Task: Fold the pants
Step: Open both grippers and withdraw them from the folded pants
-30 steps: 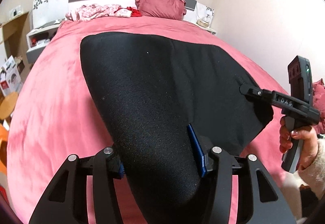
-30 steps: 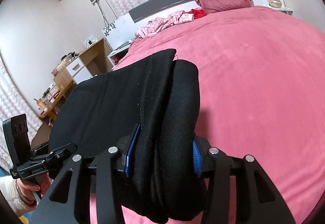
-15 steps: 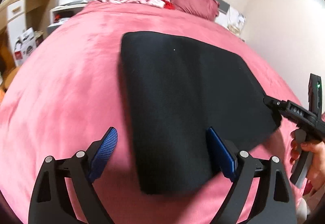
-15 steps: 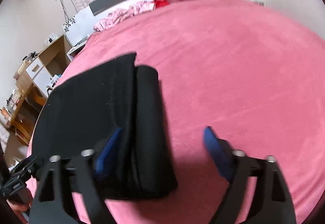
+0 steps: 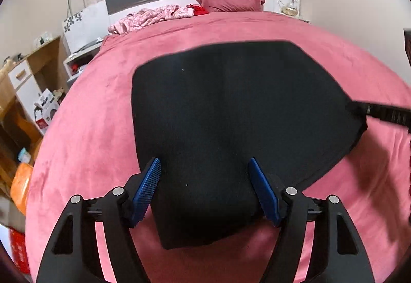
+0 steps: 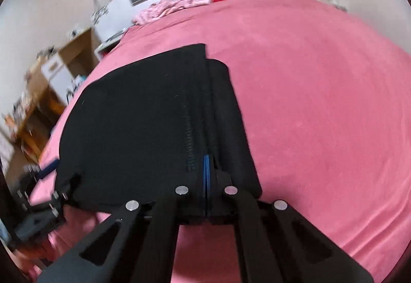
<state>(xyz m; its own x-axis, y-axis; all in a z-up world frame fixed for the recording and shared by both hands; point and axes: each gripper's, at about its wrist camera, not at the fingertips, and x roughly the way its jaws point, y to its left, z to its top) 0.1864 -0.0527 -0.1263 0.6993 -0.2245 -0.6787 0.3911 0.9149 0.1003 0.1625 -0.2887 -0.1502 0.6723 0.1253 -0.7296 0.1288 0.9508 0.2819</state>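
black pants (image 5: 231,116) lie folded flat on the pink bed (image 5: 90,129). our left tongs (image 5: 205,190) stand parted, straddling the near corner without clamping it; our right tongs (image 6: 206,180) are pressed together on the folded edge. we judge another fold is starting: next, the left must pinch its corner.

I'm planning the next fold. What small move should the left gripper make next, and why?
Probably close the left gripper on the pants. Its jaws stand open, with the pants' near end between the pads. The right gripper is already shut at the other corner, though I cannot tell whether it pinches cloth. The pants lie flat on the bed.
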